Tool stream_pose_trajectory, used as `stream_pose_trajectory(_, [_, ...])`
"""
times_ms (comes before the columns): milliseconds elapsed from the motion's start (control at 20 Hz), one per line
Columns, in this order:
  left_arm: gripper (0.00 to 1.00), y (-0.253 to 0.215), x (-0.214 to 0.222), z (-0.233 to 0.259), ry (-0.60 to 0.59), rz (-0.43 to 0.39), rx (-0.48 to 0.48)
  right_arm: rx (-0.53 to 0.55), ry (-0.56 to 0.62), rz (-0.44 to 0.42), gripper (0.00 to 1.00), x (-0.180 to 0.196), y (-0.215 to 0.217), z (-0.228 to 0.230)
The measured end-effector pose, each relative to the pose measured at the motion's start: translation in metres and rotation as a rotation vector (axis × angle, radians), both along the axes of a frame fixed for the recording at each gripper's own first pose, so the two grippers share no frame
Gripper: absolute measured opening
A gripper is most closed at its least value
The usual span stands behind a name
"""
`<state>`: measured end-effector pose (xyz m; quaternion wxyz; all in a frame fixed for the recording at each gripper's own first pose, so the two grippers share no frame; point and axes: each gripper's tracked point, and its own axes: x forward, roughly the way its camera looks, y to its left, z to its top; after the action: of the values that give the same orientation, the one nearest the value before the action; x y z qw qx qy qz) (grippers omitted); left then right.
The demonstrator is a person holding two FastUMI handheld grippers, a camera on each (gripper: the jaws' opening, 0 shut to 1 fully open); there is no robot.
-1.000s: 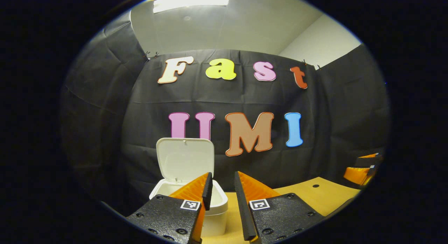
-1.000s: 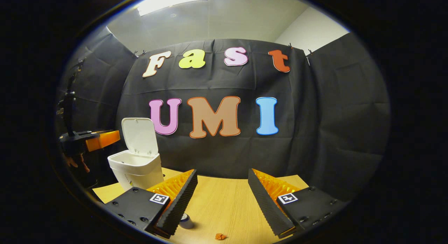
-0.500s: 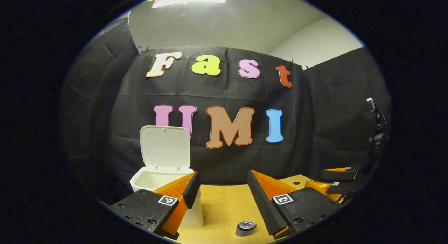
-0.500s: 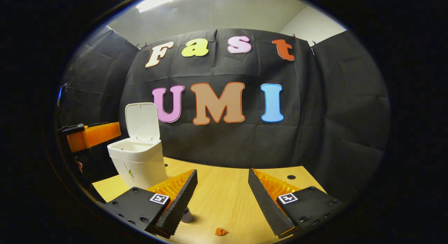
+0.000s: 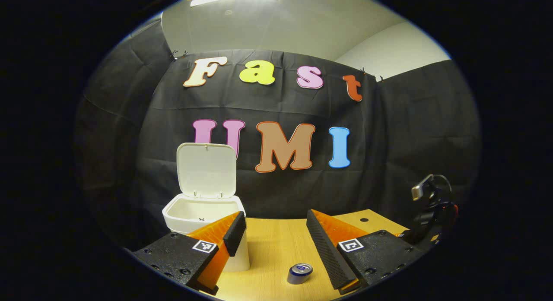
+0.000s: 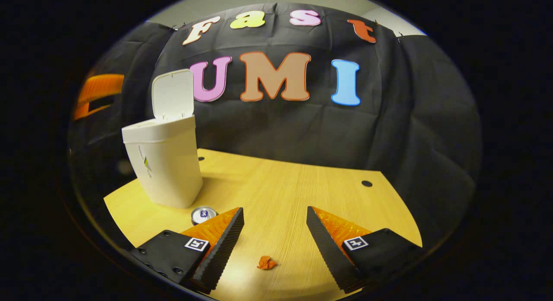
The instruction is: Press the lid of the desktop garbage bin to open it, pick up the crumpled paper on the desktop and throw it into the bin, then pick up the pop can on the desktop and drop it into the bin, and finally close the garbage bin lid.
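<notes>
The white garbage bin (image 5: 203, 214) (image 6: 166, 167) stands at the table's left with its lid (image 5: 206, 170) (image 6: 173, 93) raised upright. An upright pop can (image 5: 300, 273) (image 6: 204, 214) stands just right of the bin. A small orange crumpled paper (image 6: 266, 262) lies on the wooden table, low between my right gripper's open fingers and under them. My right gripper (image 6: 275, 242) is open above it, holding nothing. My left gripper (image 5: 275, 245) is open too, near the bin and above the can. The left gripper (image 6: 97, 96) also shows at far left in the right gripper view.
The wooden table (image 6: 281, 193) has a round cable hole (image 6: 367, 183) near its back right. Black cloth walls close the booth behind and on both sides. The right gripper's rear with a cable (image 5: 430, 206) shows at right in the left gripper view.
My right gripper has tilted down and come lower over the table, bringing the crumpled paper between its fingers. My left gripper has drawn back from the bin and opened wider.
</notes>
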<state>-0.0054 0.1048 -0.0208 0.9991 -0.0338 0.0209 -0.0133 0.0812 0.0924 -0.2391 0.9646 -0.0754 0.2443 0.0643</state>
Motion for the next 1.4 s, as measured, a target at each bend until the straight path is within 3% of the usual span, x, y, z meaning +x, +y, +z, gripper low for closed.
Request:
stream_pose_trajectory(300, [0.87,0.006,-0.009,-0.009,0.035,0.013,0.019,-0.04,0.148,-0.001,0.97,-0.005,-0.005,-0.066])
stream_pose_trajectory(900, [0.87,0.017,-0.015,-0.017,0.077,0.043,0.059,-0.073,0.308,0.022,0.96,-0.013,-0.009,-0.133])
stream_pose_trajectory(1100, [0.87,0.019,-0.016,-0.018,0.086,0.049,0.068,-0.071,0.354,0.034,0.81,-0.015,-0.009,-0.149])
stream_pose_trajectory(1200, [0.87,0.019,-0.015,-0.017,0.082,0.047,0.07,-0.078,0.425,0.049,0.61,-0.025,-0.012,-0.161])
stream_pose_trajectory(1250, [0.87,0.018,-0.015,-0.018,0.083,0.046,0.069,-0.07,0.412,0.062,0.36,-0.024,-0.013,-0.16])
stream_pose_trajectory(1300, [0.87,0.018,-0.014,-0.018,0.085,0.044,0.067,-0.062,0.405,0.066,0.36,-0.022,-0.013,-0.16])
stream_pose_trajectory(1350, [0.87,0.017,-0.013,-0.019,0.086,0.041,0.065,-0.056,0.404,0.071,0.28,-0.023,-0.012,-0.161])
stream_pose_trajectory(1400, [0.87,0.016,-0.012,-0.019,0.088,0.038,0.063,-0.047,0.401,0.074,0.27,-0.023,-0.012,-0.161])
